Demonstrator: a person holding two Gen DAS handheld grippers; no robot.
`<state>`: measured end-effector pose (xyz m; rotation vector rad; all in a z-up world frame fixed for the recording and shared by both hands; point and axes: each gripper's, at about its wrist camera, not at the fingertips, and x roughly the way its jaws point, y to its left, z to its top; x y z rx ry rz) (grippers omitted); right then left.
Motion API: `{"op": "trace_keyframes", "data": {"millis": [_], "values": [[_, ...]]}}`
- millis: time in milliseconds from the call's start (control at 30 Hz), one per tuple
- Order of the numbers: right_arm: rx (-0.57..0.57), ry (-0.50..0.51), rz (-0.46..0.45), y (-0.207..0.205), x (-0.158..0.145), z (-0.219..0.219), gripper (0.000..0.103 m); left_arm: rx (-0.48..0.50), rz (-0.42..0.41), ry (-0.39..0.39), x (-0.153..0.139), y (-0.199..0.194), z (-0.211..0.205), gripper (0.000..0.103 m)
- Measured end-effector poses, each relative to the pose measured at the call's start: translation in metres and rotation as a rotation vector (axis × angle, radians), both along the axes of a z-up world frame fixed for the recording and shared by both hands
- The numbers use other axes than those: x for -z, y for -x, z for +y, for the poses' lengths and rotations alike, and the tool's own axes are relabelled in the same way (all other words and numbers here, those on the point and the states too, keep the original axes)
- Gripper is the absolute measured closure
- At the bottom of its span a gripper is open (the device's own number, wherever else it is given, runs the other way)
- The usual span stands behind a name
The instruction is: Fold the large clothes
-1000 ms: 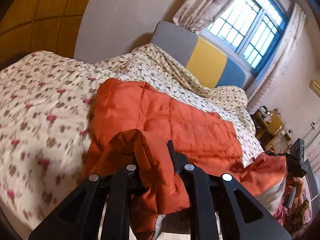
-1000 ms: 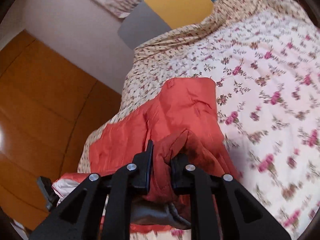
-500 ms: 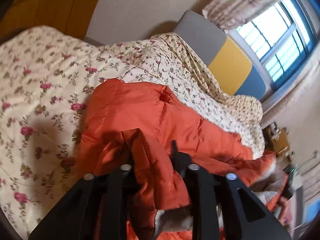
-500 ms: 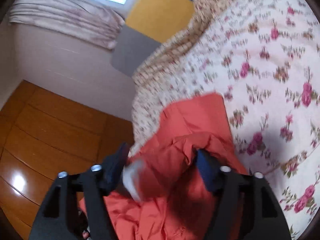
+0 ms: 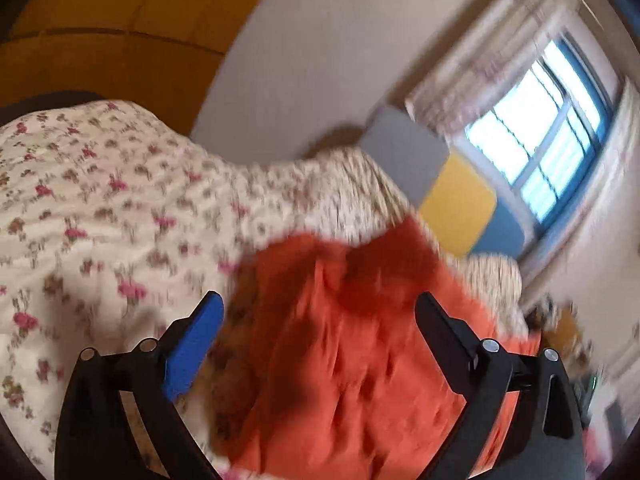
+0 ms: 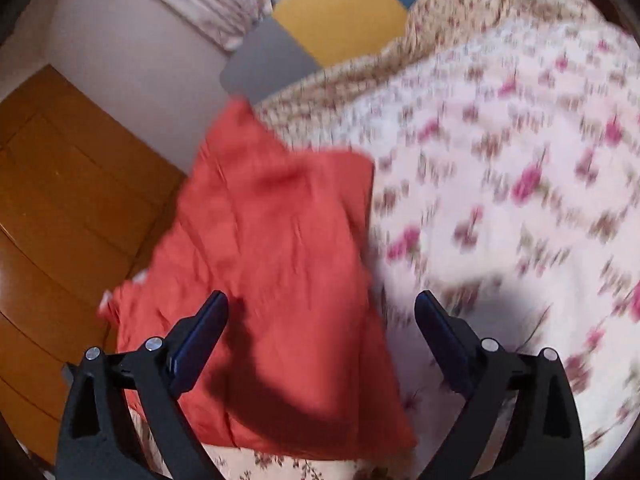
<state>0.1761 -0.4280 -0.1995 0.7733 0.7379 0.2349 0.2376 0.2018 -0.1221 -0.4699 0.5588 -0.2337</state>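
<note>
An orange quilted jacket lies folded on the flowered bedspread. In the left wrist view my left gripper hangs over the jacket, its jaws still opening wide, and no cloth is pinched between the blue pads. In the right wrist view the same jacket lies flat as a rough rectangle. Above its near right corner my right gripper has its jaws spreading apart, and nothing is held in them. Both views are blurred by motion.
The bedspread fills the right of the right wrist view. A grey, yellow and blue headboard stands at the bed's far end under a curtained window. A wooden wardrobe stands beside the bed.
Both grippers were shut on bunched orange cloth a second ago; both have let go and spread wide. The jacket has dropped and now lies flat on the bed.
</note>
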Motion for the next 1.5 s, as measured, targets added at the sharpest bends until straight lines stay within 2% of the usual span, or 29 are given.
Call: {"op": "trace_keyframes", "data": {"millis": [133, 233, 300, 333, 367, 400, 433, 467, 500, 533, 567, 633, 733, 1000, 1033, 1100, 1200, 1267, 1300, 1333, 1400, 1500], "values": [[-0.038, -0.033, 0.040, -0.008, 0.018, 0.019, 0.013, 0.119, 0.064, -0.022, 0.034, 0.013, -0.026, 0.007], [-0.033, -0.010, 0.048, -0.012, 0.018, 0.029, 0.039, 0.130, 0.111, -0.100, 0.046, 0.008, -0.045, 0.007], [-0.049, -0.005, 0.043, -0.008, 0.016, 0.030, 0.060, 0.123, 0.145, -0.141, 0.052, 0.003, -0.055, 0.007], [-0.062, 0.009, 0.036, -0.005, 0.013, 0.031, 0.063, 0.126, 0.163, -0.135, 0.054, 0.001, -0.056, 0.014], [-0.074, 0.018, 0.032, -0.002, 0.010, 0.032, 0.068, 0.136, 0.182, -0.105, 0.055, 0.001, -0.058, 0.025], [-0.079, 0.017, 0.033, 0.001, 0.008, 0.034, 0.070, 0.131, 0.188, -0.109, 0.056, 0.002, -0.059, 0.031], [-0.084, 0.013, 0.035, 0.004, 0.007, 0.034, 0.070, 0.130, 0.188, -0.115, 0.057, 0.004, -0.059, 0.038], [-0.087, 0.010, 0.039, 0.008, 0.006, 0.034, 0.070, 0.141, 0.188, -0.113, 0.056, 0.007, -0.059, 0.051], [-0.088, 0.010, 0.042, 0.009, 0.004, 0.037, 0.071, 0.155, 0.192, -0.104, 0.054, 0.011, -0.059, 0.056], [-0.091, 0.011, 0.045, 0.014, 0.003, 0.037, 0.071, 0.167, 0.197, -0.097, 0.054, 0.013, -0.061, 0.065], [-0.094, 0.014, 0.049, 0.020, 0.001, 0.037, 0.071, 0.186, 0.201, -0.092, 0.052, 0.018, -0.061, 0.070], [-0.100, 0.005, 0.057, 0.028, -0.001, 0.036, 0.071, 0.204, 0.198, -0.117, 0.049, 0.030, -0.066, 0.070], [-0.109, -0.006, 0.067, 0.044, -0.001, 0.033, 0.071, 0.228, 0.191, -0.128, 0.045, 0.049, -0.070, 0.070], [-0.093, -0.004, 0.080, 0.087, -0.002, 0.029, 0.069, 0.275, 0.192, -0.098, 0.043, 0.106, -0.064, 0.070], [-0.084, 0.006, 0.085, 0.088, -0.003, 0.029, 0.067, 0.278, 0.194, -0.097, 0.043, 0.113, -0.063, 0.070], [-0.034, 0.072, 0.102, 0.099, -0.008, 0.028, 0.043, 0.273, 0.204, -0.089, 0.044, 0.121, -0.061, 0.070], [0.096, 0.185, 0.092, 0.114, -0.028, 0.020, 0.039, 0.234, 0.221, -0.059, 0.044, 0.132, -0.054, 0.069], [0.166, 0.293, 0.039, 0.121, -0.052, 0.019, 0.037, 0.178, 0.228, -0.052, 0.042, 0.138, -0.047, 0.052], [0.169, 0.320, 0.013, 0.121, -0.061, 0.020, 0.034, 0.148, 0.224, -0.054, 0.039, 0.141, -0.044, 0.047], [0.161, 0.348, -0.021, 0.119, -0.072, 0.025, 0.031, 0.097, 0.209, -0.068, 0.034, 0.146, -0.041, 0.036], [0.112, 0.356, -0.051, 0.106, -0.085, 0.039, 0.028, -0.006, 0.108, -0.118, 0.012, 0.161, -0.036, 0.028], [0.011, 0.374, -0.050, 0.076, -0.091, 0.076, 0.028, -0.013, -0.026, -0.181, -0.019, 0.169, -0.052, 0.014]]}}
